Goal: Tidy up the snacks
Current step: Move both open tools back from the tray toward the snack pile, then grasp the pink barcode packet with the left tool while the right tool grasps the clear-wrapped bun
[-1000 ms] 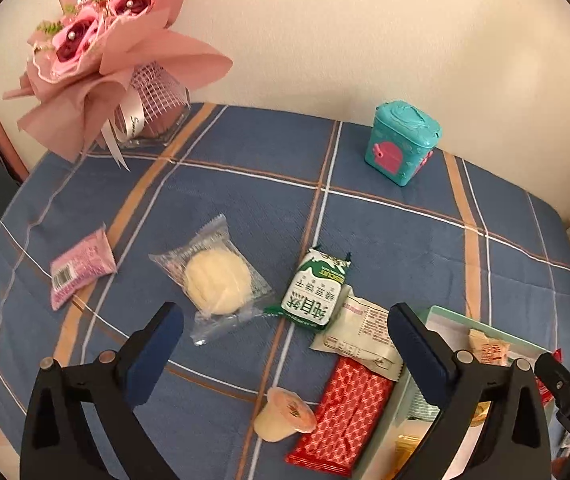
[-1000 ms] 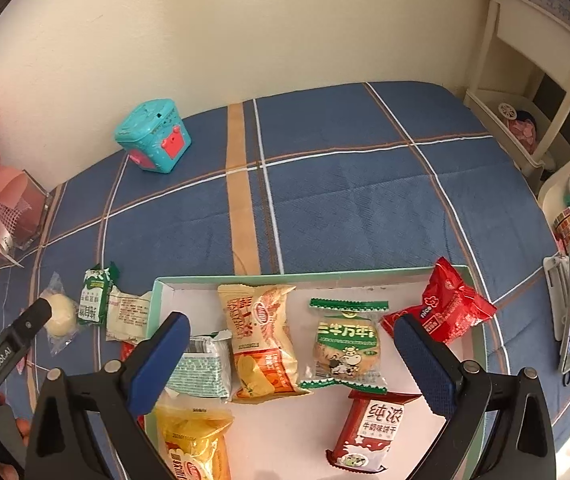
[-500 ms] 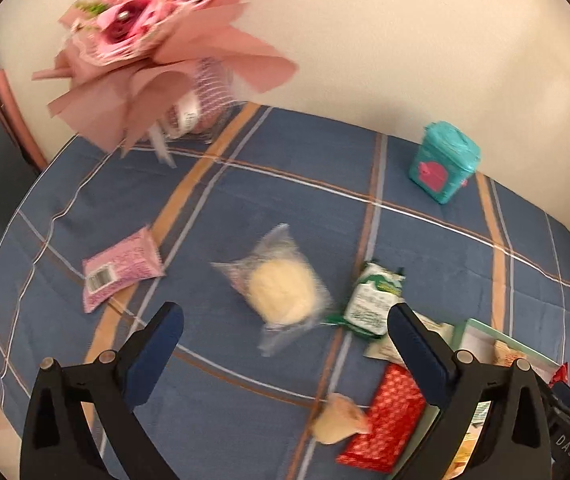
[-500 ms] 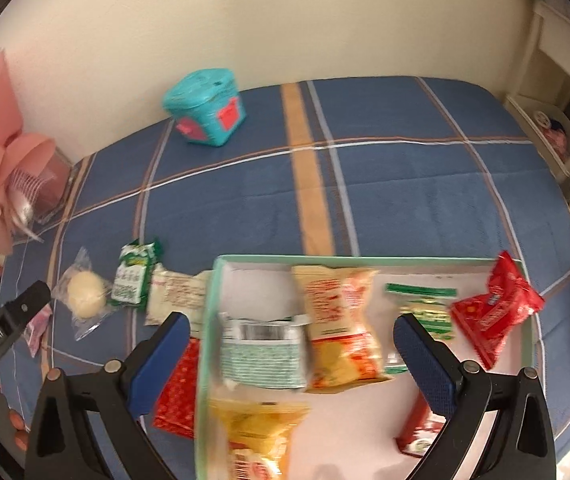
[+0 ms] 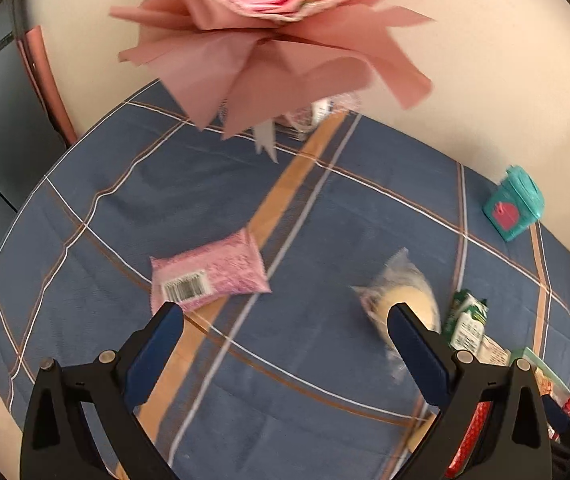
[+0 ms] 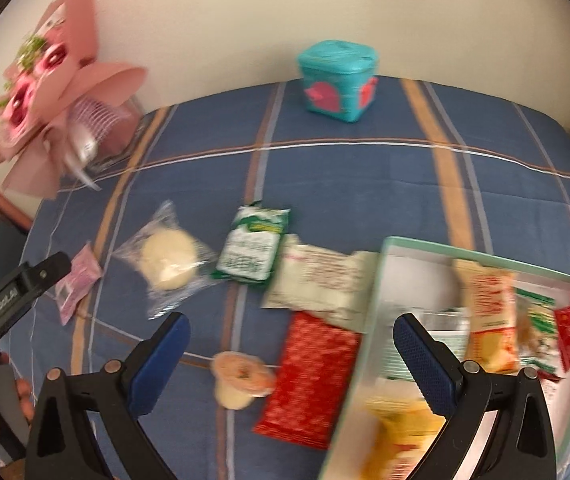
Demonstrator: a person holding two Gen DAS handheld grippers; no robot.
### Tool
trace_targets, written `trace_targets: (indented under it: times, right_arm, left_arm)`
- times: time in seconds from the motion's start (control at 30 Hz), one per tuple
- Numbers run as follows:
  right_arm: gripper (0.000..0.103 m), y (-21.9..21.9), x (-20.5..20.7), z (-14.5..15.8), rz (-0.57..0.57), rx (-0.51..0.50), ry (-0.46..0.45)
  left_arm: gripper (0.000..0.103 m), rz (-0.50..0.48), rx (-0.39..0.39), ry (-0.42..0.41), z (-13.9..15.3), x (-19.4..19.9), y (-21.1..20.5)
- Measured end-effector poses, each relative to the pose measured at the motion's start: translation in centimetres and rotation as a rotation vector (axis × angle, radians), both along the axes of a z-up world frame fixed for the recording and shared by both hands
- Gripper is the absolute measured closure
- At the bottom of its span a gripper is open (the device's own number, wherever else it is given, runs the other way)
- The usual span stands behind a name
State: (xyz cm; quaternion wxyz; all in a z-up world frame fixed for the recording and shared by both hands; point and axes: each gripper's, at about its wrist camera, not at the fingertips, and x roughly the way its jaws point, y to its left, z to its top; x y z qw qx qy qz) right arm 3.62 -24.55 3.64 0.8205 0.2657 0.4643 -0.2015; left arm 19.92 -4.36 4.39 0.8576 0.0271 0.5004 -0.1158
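Note:
My left gripper is open and empty above the blue plaid cloth. A pink snack packet lies just beyond its left finger; a clear-wrapped round cake sits by its right finger. My right gripper is open and empty over a jelly cup and a red packet. The cake, a green packet and a white packet lie beyond. A pale green tray at right holds several snacks.
A pink flower bouquet stands at the table's back left, overhanging the cloth. A teal box sits at the back by the wall. The left gripper's body shows at the left edge of the right wrist view.
Both grippers have swung left. The left one moved from the cake and green packet toward the pink packet and bouquet. The right one moved off the tray toward the loose snacks.

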Motion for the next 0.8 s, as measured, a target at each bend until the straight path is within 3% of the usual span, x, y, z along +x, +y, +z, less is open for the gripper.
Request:
trace_targets:
  times: [0.2,0.4,0.53,0.8]
  right_arm:
    - [0.000,1.7,2.0,0.4,0.036,-0.027,-0.030]
    - [0.000,2.8,5.5,0.3,0.110,-0.041,-0.022]
    - [0.000,4.0,8.0,-0.1,0.179,-0.061,-0.003]
    - [0.001,5.5,12.3,-2.5,0.271,-0.119,0.081]
  left_arm:
    - [0.001,0.026,-0.078,-0.028,-0.5,1.8,2.7]
    - [0.001,0.060,-0.139,0.074,-2.9,4.2,4.6]
    - [0.001,0.034,-0.073,0.083,-4.4,5.4,4.2]
    - [0.001,0.054,-0.034,0.113,-6.4,7.6,4.3]
